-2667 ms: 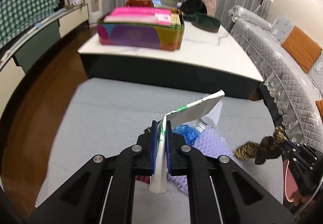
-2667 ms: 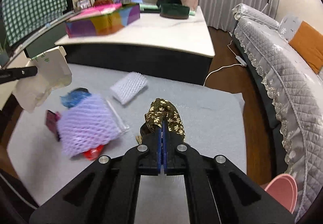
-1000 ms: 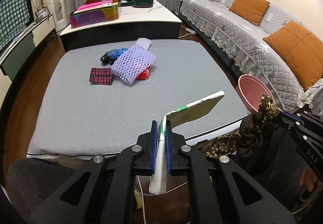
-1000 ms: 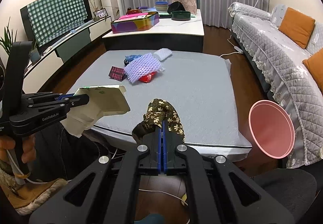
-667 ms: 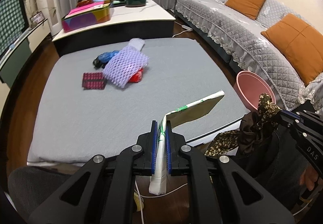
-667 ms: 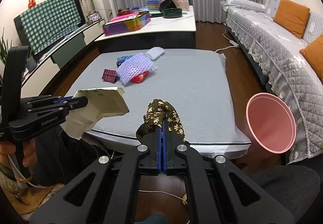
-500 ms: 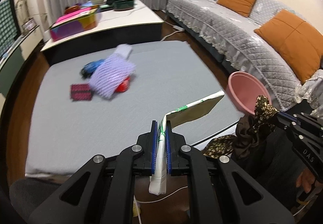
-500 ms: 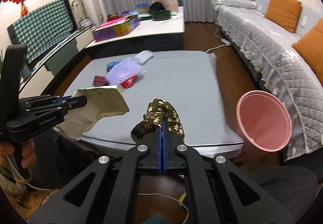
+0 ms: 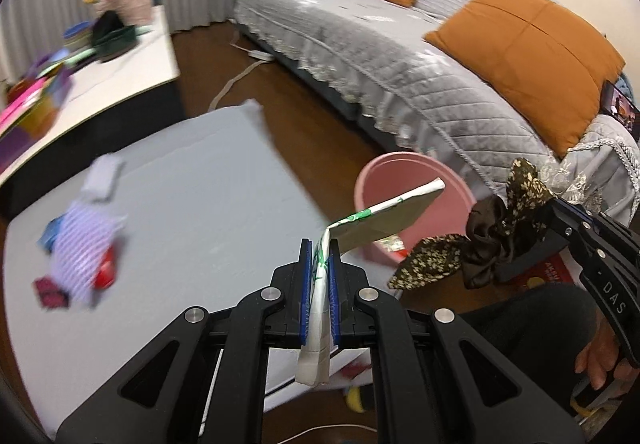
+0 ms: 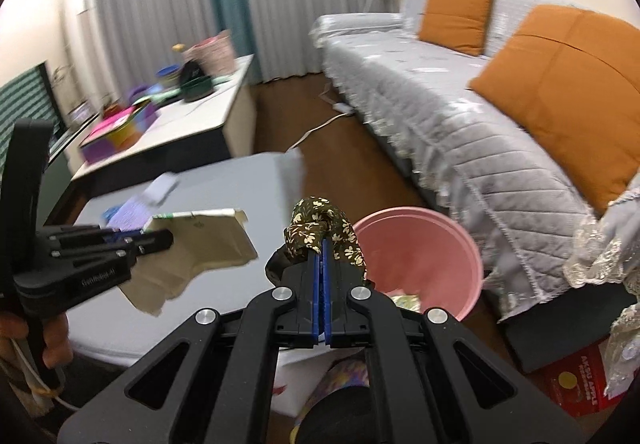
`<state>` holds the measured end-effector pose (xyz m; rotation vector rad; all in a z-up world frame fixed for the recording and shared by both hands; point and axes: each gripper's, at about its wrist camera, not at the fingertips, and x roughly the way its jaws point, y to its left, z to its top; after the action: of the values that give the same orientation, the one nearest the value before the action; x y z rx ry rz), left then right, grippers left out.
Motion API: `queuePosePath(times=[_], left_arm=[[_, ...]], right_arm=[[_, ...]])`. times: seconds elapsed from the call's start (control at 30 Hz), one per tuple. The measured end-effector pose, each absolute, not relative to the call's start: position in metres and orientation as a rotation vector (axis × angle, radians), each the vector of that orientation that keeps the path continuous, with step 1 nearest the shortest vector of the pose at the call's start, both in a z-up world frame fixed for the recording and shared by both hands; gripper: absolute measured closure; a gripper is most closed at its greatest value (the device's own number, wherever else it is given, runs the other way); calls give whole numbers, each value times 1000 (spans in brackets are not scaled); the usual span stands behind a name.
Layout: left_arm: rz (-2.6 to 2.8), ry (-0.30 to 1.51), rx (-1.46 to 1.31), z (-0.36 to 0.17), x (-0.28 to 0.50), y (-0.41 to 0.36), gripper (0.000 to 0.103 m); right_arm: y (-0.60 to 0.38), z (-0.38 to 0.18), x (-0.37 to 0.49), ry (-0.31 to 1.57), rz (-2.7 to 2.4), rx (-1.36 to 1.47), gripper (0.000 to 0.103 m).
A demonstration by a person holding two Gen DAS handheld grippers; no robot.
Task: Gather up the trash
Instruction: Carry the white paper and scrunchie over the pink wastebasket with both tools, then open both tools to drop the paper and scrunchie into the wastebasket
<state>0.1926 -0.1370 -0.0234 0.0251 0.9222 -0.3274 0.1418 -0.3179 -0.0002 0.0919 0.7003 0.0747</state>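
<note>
Both grippers have swung from the grey mat [image 9: 208, 203] toward the round pink plastic bin [image 10: 420, 256]. The left gripper [image 9: 320, 284] clamps a flattened white paper carton [image 9: 384, 219]; the right gripper [image 10: 322, 284], marked "DAS", pinches a brown floral fabric scrap [image 10: 320, 224]. Crumpled wrappers lie in the bin.

Round pink plastic bin [image 10: 420, 244] on the wooden floor [image 10: 288, 115], between the grey padded mat [image 9: 192, 211] on its left and the grey quilted sofa [image 10: 460, 131] on its right. Purple foam net [image 9: 80, 244] on the mat's left part. White-topped low table [image 9: 120, 59] behind the mat.
</note>
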Motion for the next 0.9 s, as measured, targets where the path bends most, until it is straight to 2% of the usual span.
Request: queuePosePath(times=[0.4,0.7,0.73,0.77,0.8,0.83,0.87,0.9], left_arm=[[-467,1017,61,-57,276,-236,95],[-500,1073,85,-90,312,-279,95],[-506,1083,83,-94,316,-283,94],[-505,1093,80,-98,319,-286,90],[-504,1106,76,-103,322,-288,70],[-495,1115,76,-106,323,-289,52],[-472,1115,79,-108,325,-289,22],[-420,1094,81,-109,324,-286,17]], right_arm=[[-393,-44,222,752,-158,197,101],[-432,-95,250,896,-227,281,101],[-434,-98,252,909,-228,289,97],[-436,-101,253,920,-233,295,97],[-439,-106,255,944,-237,298,94],[-441,-110,256,959,-240,306,78],[-442,-112,256,964,-245,314,50],[-444,-113,255,956,-252,324,38]])
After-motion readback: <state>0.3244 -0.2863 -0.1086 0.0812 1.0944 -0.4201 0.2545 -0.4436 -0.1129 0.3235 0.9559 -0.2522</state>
